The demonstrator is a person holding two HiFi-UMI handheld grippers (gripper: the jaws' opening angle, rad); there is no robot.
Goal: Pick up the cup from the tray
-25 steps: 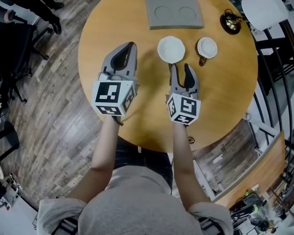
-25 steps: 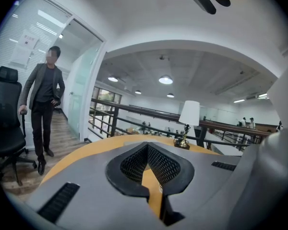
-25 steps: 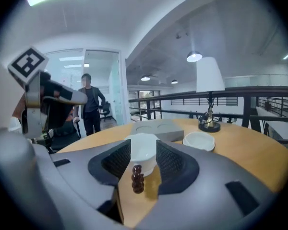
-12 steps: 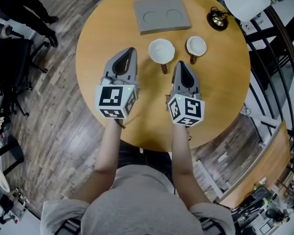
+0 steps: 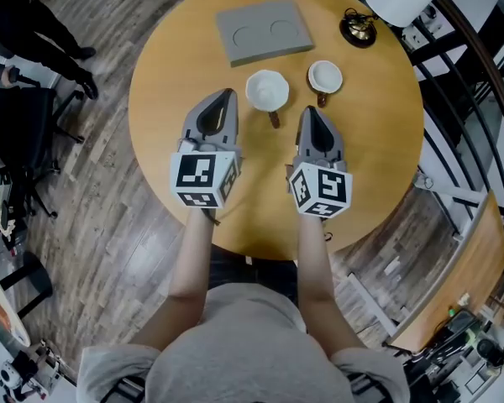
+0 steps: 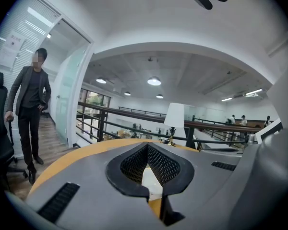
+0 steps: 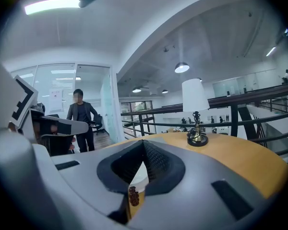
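Both tools hover over the round wooden surface (image 5: 164, 65) with jaws pressed together at the tips and nothing between them, the left tool (image 5: 228, 95) and the right tool (image 5: 307, 110) side by side. The white cup (image 5: 267, 89), its brown handle towards the person, stands on the surface between the grey tray (image 5: 263, 30) and the tools. A second cup (image 5: 325, 75) stands just to its right, with a lamp (image 5: 359, 28) beyond.
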